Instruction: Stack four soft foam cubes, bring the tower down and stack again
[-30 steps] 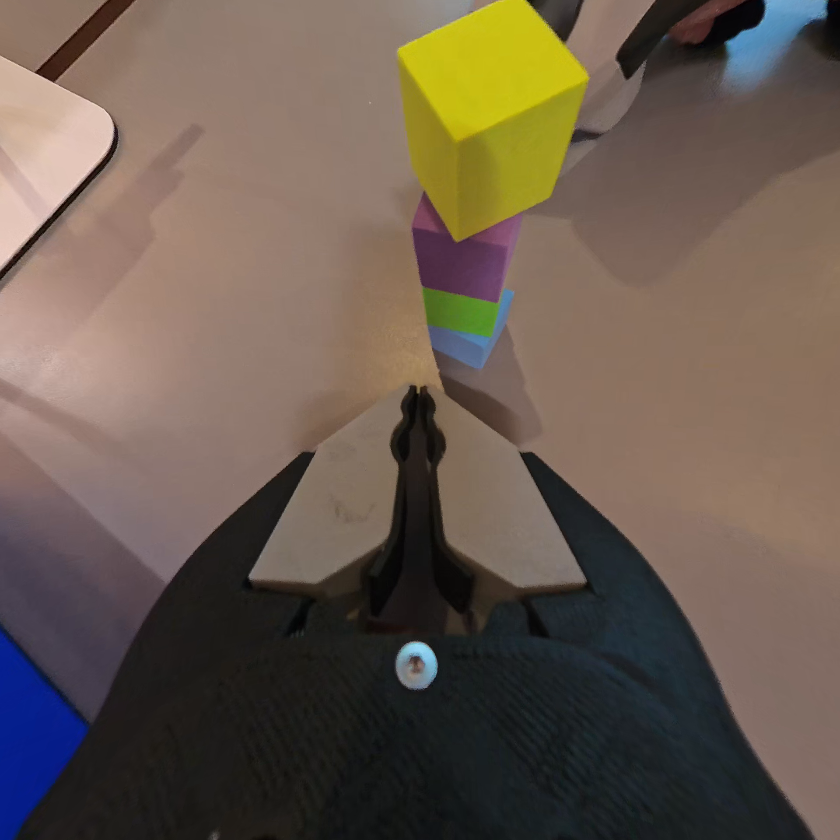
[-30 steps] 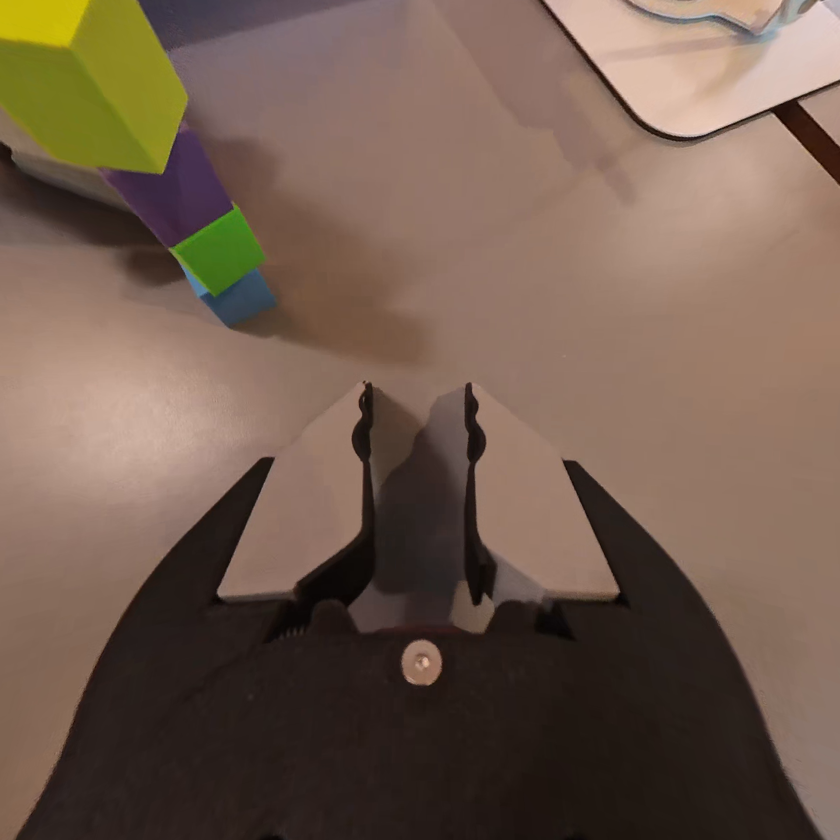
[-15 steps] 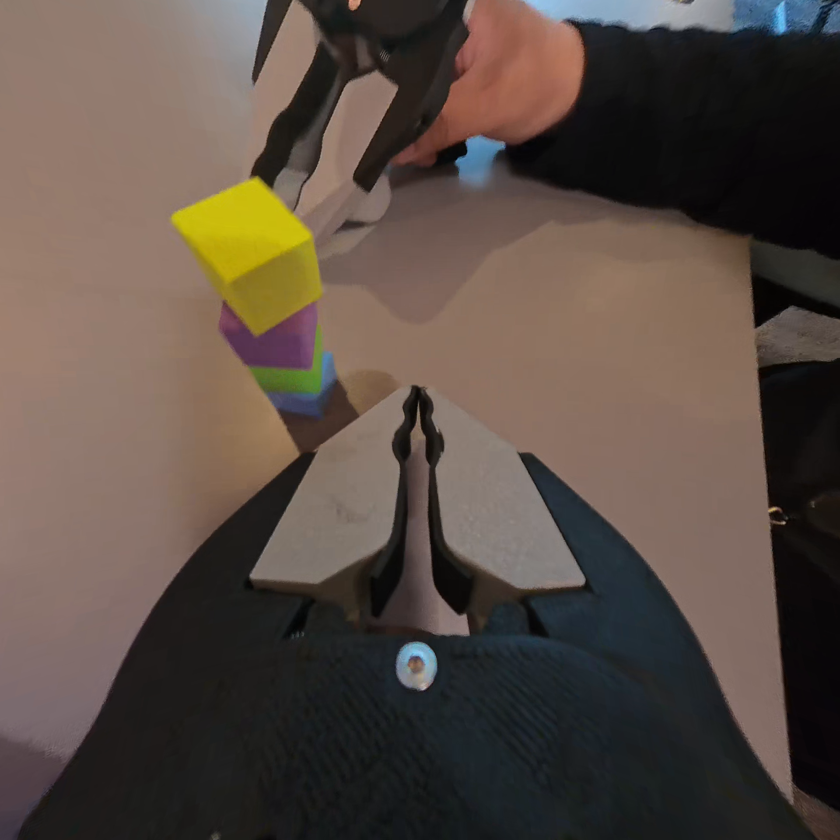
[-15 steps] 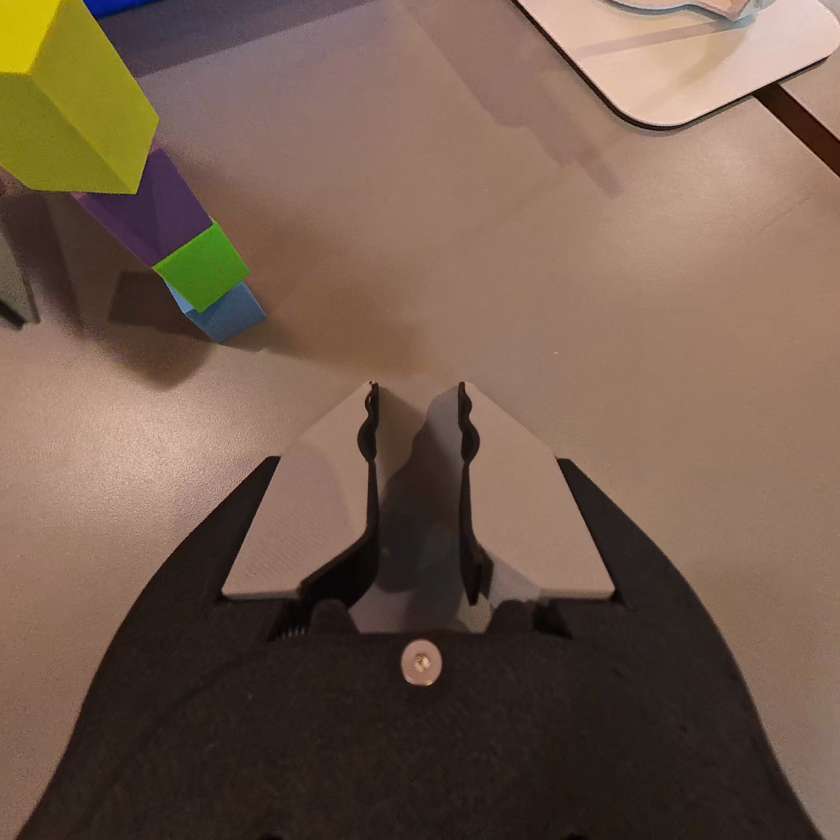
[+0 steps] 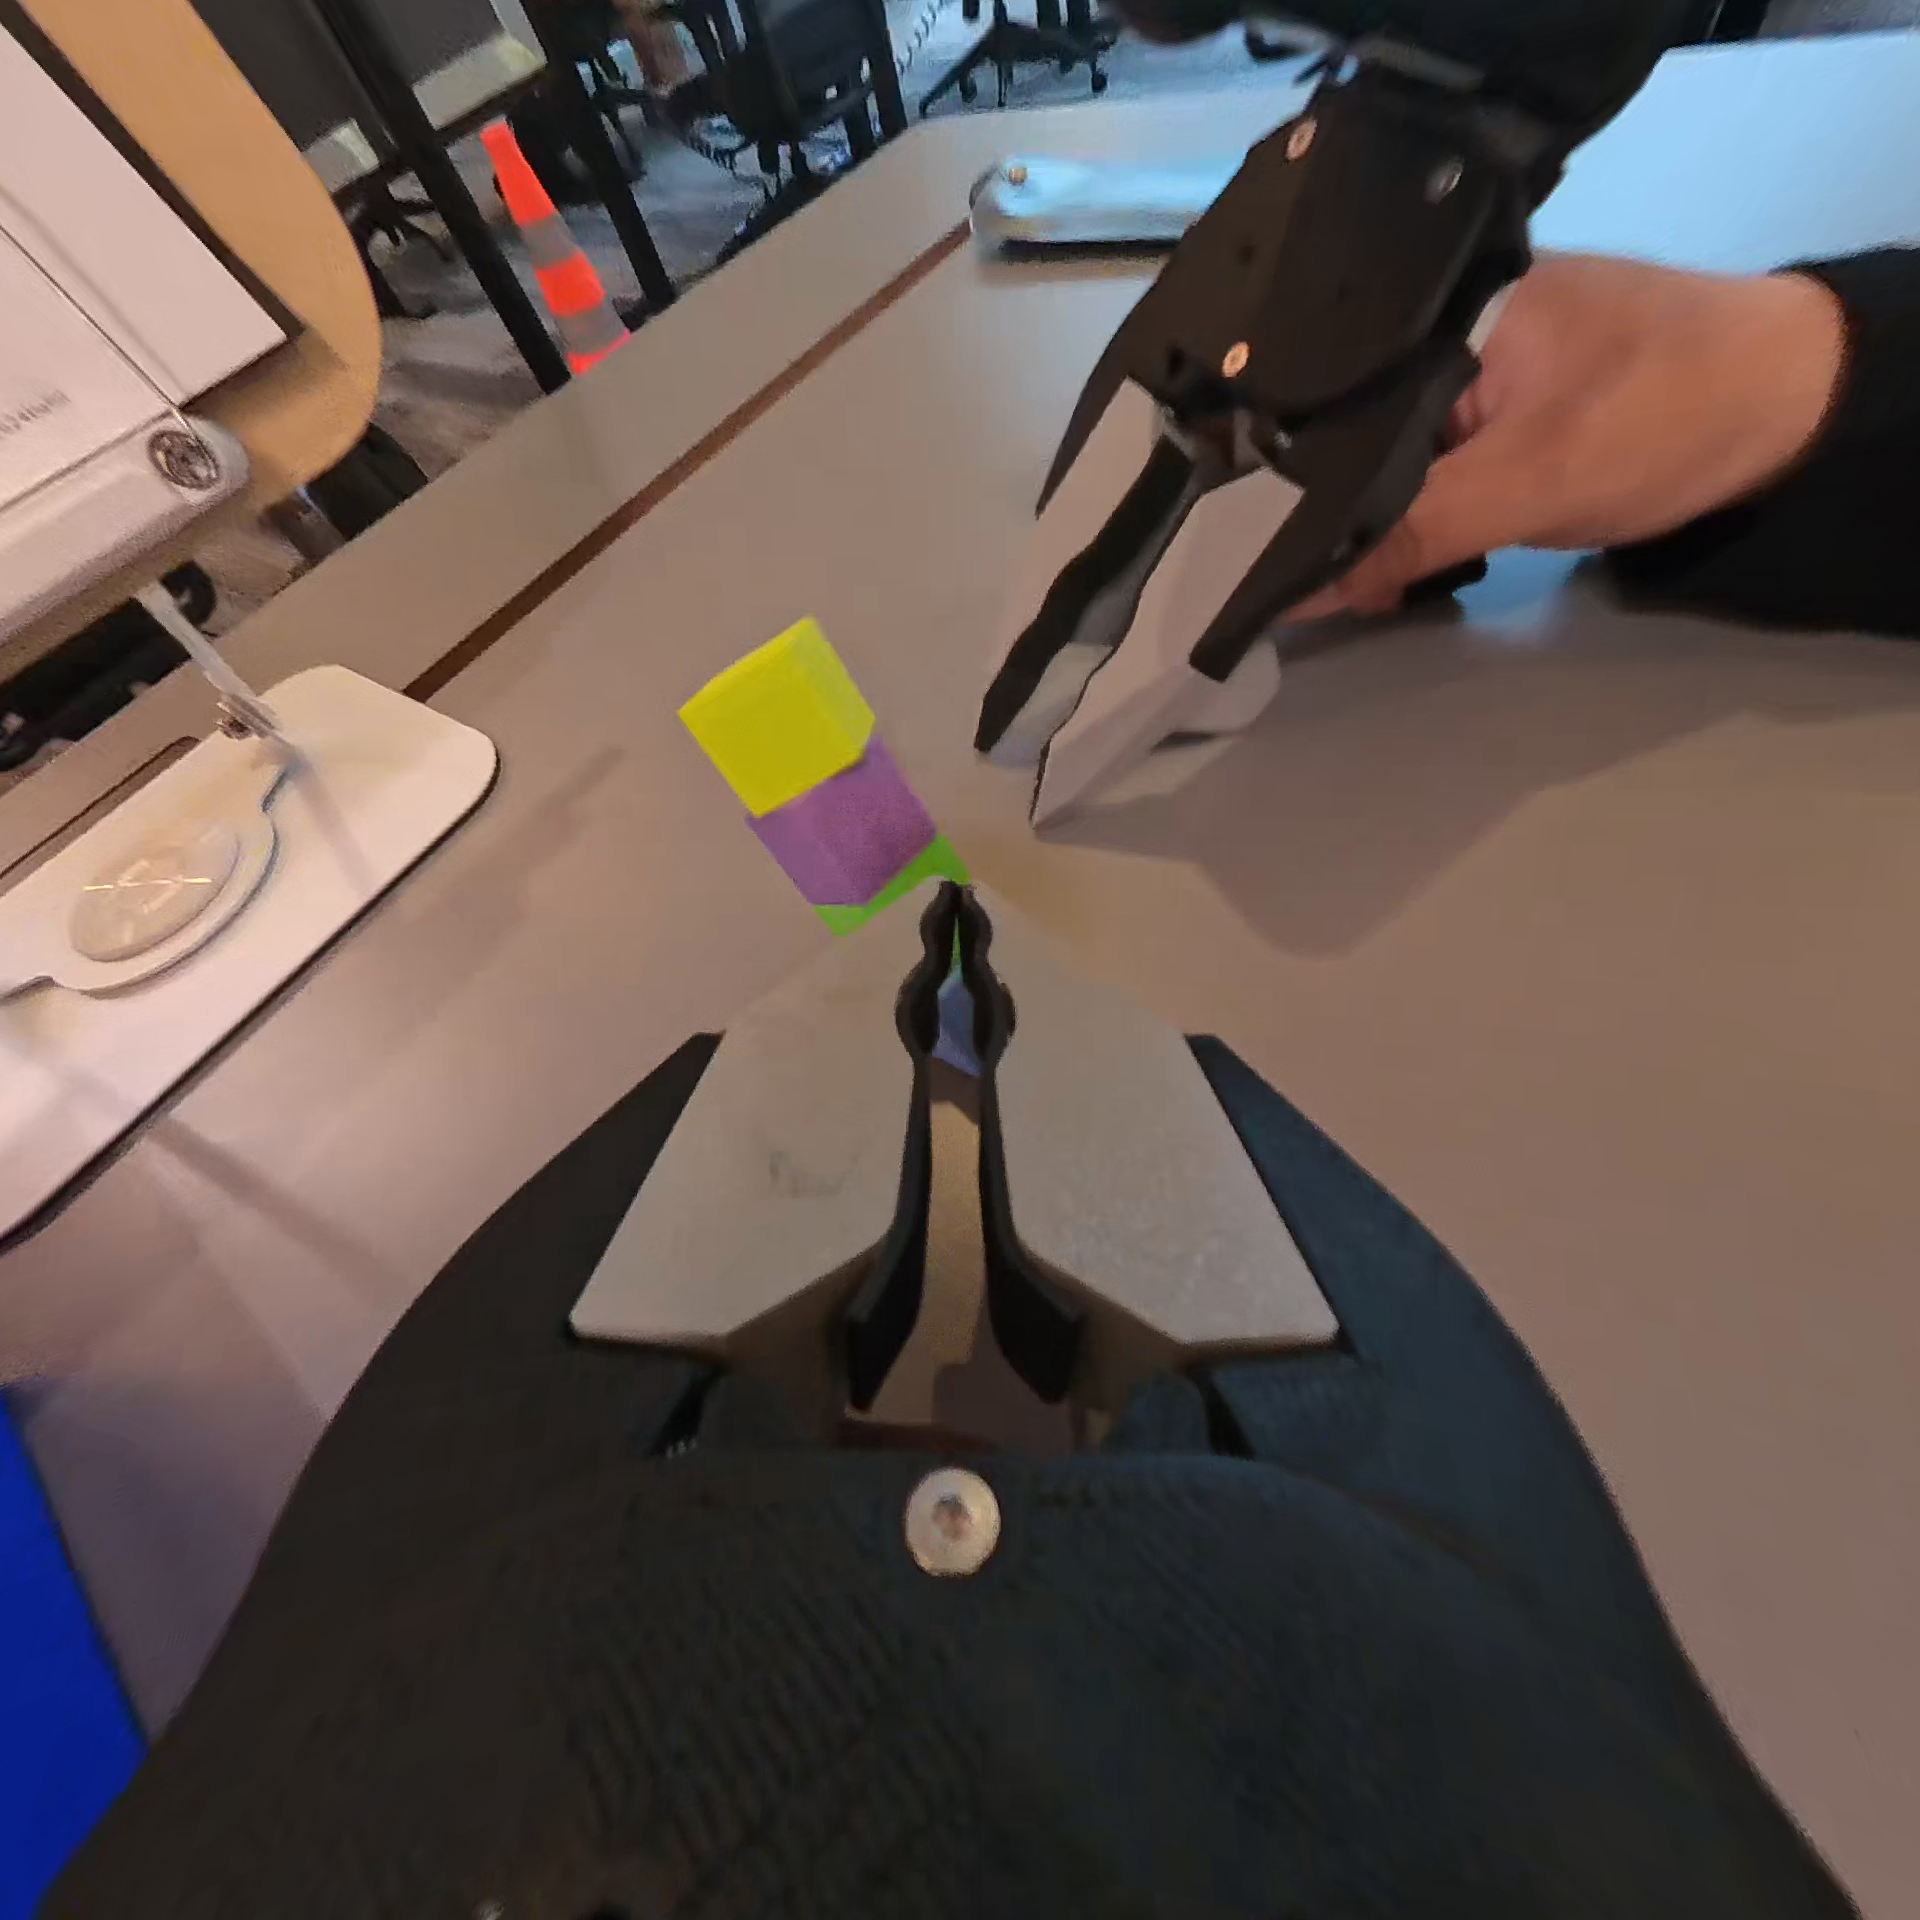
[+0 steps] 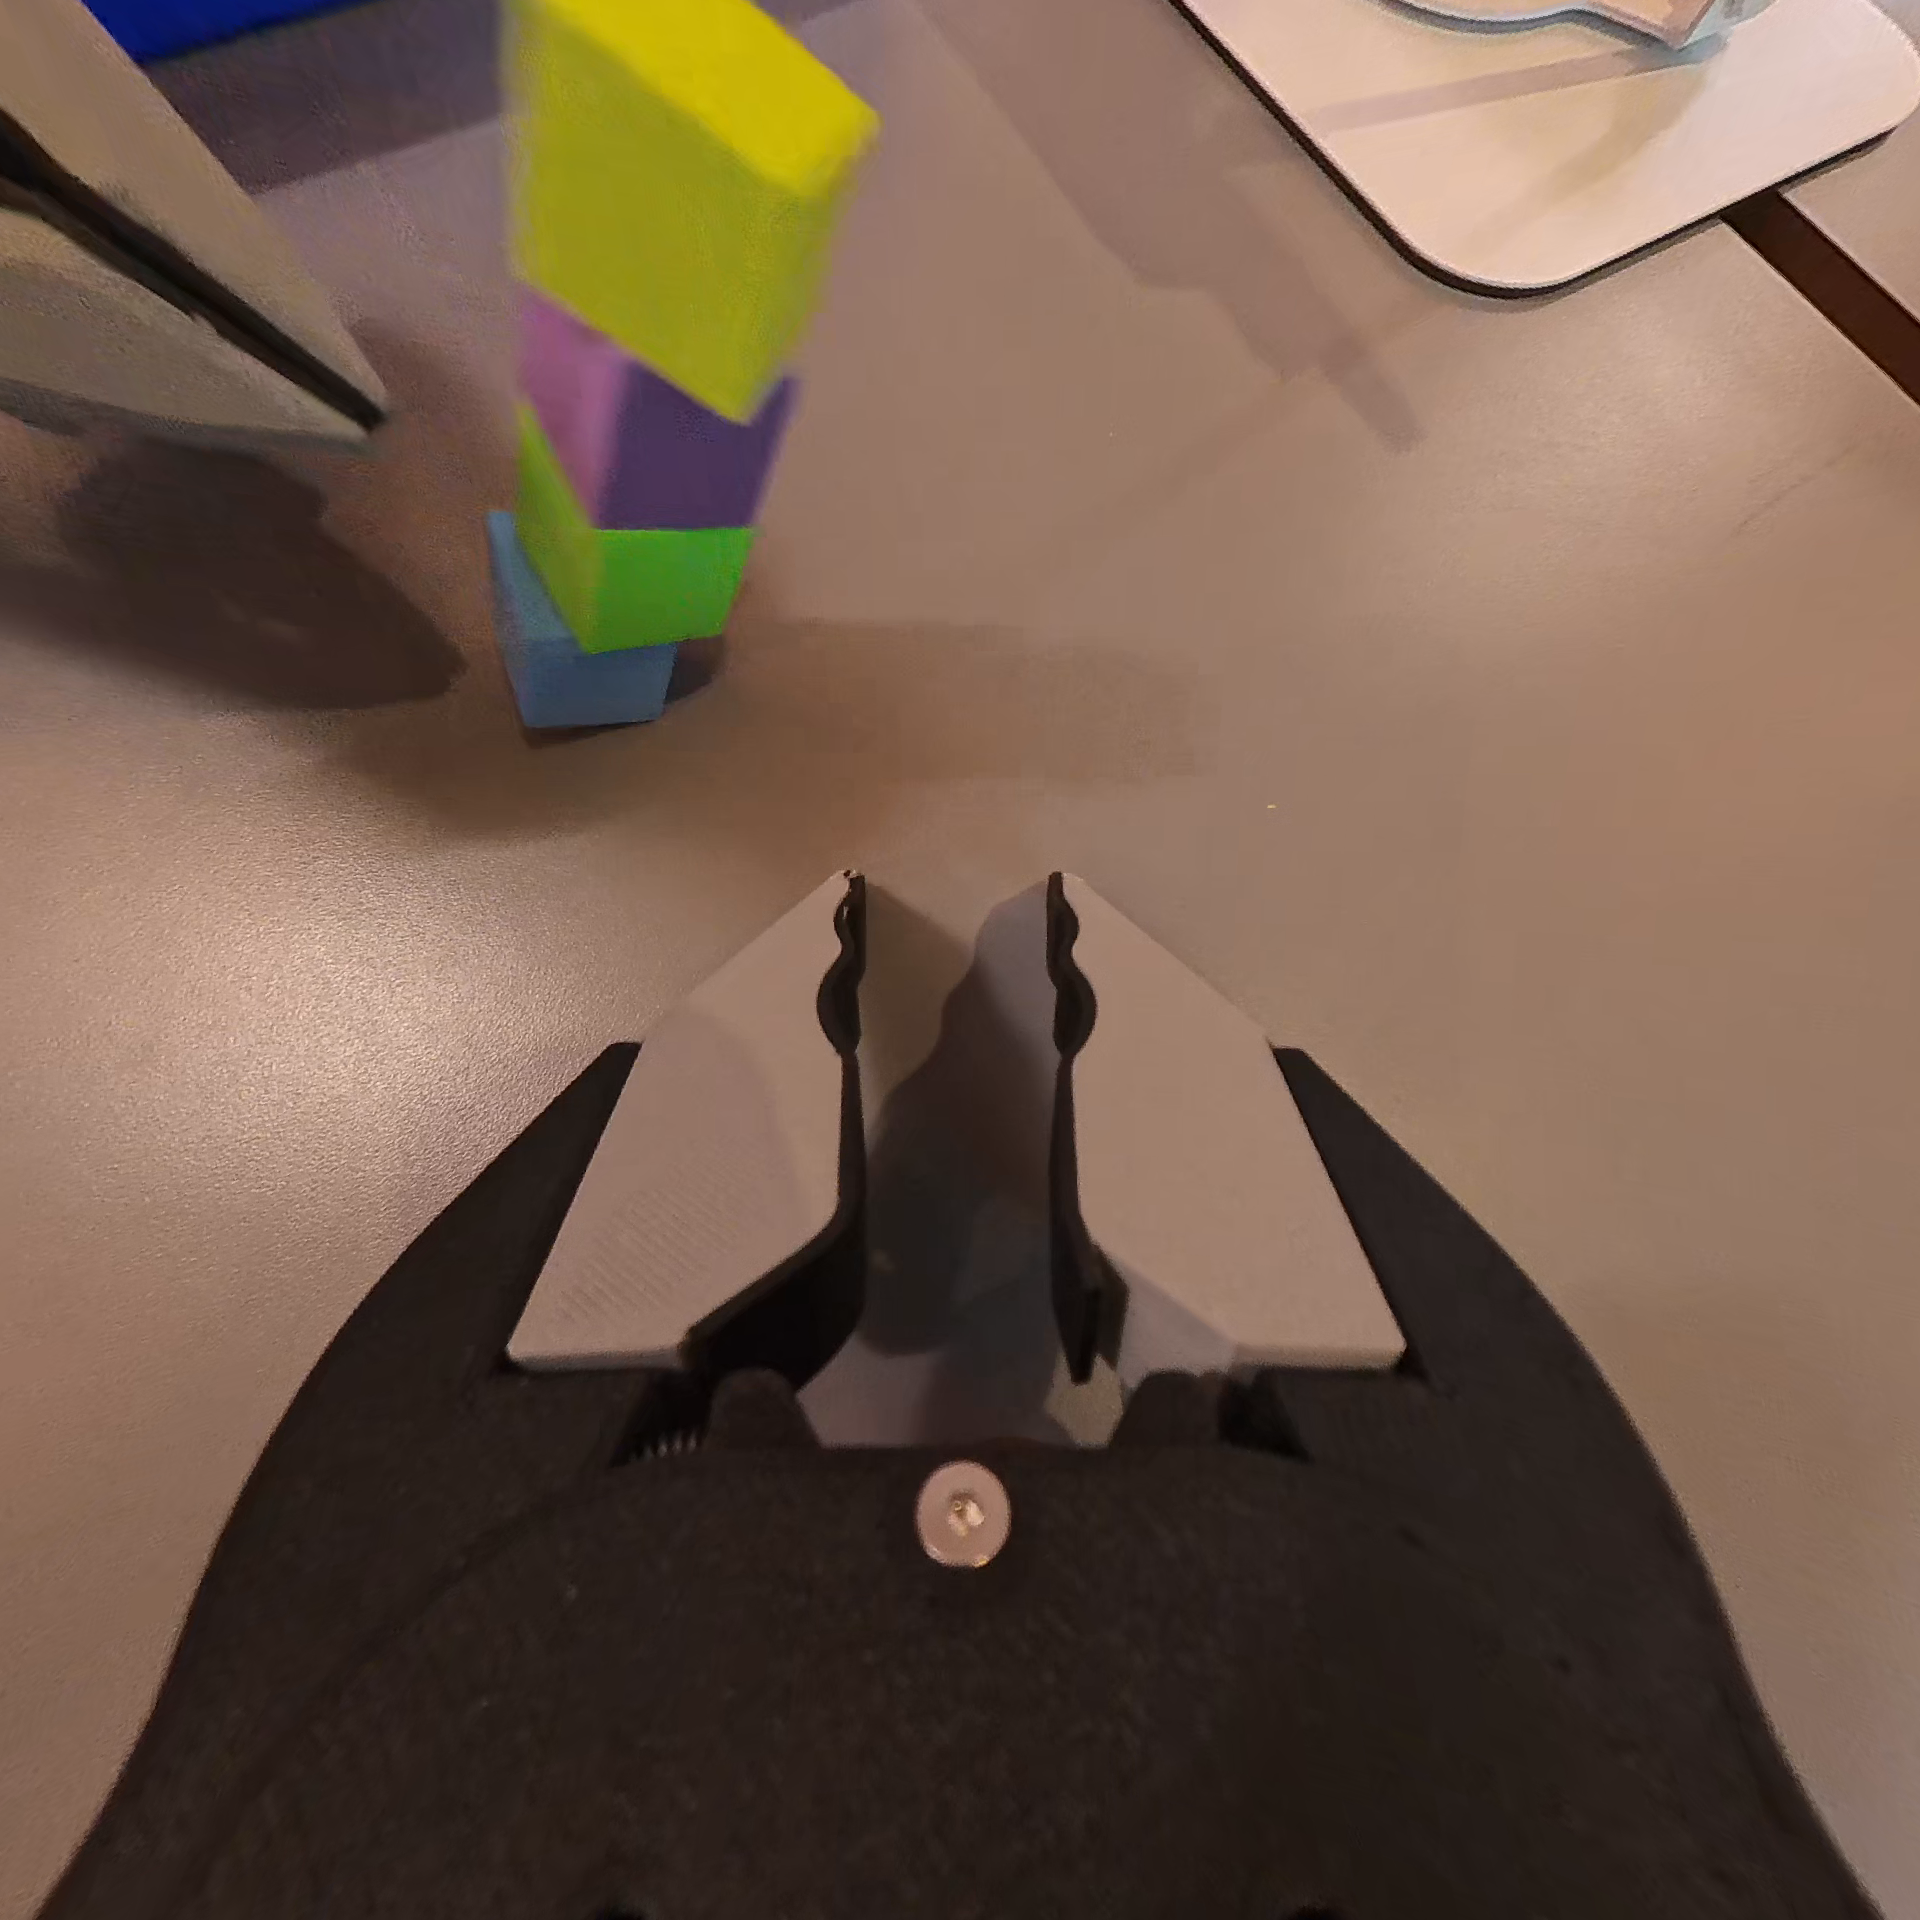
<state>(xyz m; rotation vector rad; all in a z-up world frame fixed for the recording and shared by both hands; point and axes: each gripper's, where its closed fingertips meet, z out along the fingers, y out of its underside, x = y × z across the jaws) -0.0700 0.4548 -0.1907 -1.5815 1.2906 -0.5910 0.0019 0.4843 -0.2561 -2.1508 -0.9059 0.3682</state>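
Four cubes stacked: yellow cube (image 6: 675, 197), purple (image 6: 686, 457), green (image 6: 655, 582), blue (image 6: 582, 675); left tongs (image 5: 956, 902) pinched together, right tongs (image 6: 954, 881) narrowly parted.

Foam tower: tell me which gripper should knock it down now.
Left, probably. The left gripper is shut, its tip right at the green cube low in the tower, ready to push. The right gripper sits further back, open.

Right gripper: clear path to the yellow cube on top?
Probably yes. The right gripper is open and empty, and bare table lies between it and the yellow cube; the left gripper sits off to one side.
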